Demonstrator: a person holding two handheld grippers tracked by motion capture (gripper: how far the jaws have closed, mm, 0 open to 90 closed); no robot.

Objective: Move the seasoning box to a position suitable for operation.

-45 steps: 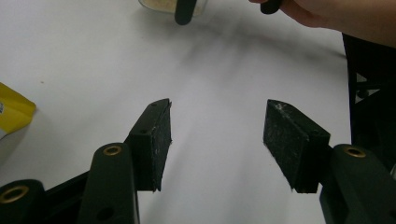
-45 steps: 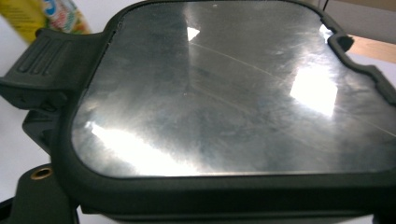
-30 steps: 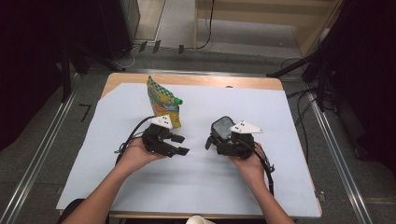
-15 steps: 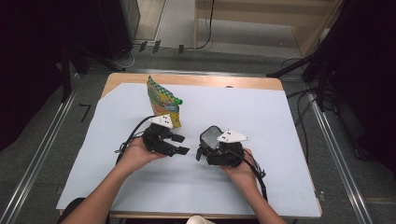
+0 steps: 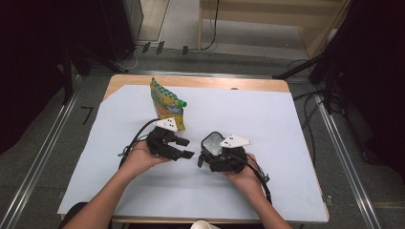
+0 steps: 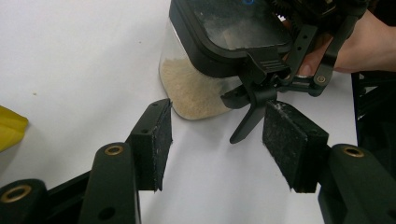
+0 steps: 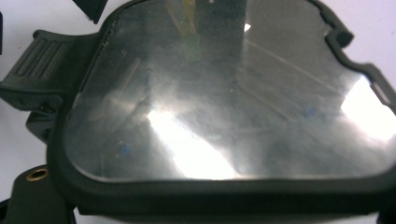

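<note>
A clear container [image 5: 211, 142] with a black lid and pale grains inside hangs tilted over the table, my right gripper [image 5: 210, 152] shut on it. The lid [image 7: 224, 102] lies close up in the right gripper view, its latch [image 7: 32, 65] at the left. My left gripper [image 5: 186, 148] stands open just left of it. In the left gripper view the container [image 6: 196, 88] is just beyond the two pads [image 6: 154, 140], and nothing is between them. A yellow-green pouch [image 5: 166, 100] with a green cap stands upright behind the left gripper.
A white sheet [image 5: 286, 124] covers the wooden table [image 5: 215, 82]. Metal rails [image 5: 43, 157] run along both sides on the floor. Cables trail from each gripper across the sheet. A corner of the pouch [image 6: 9, 130] lies at the left edge of the left gripper view.
My right hand has carried the container left and a little down, close to the left gripper's jaws. The left gripper and the pouch have stayed put.
</note>
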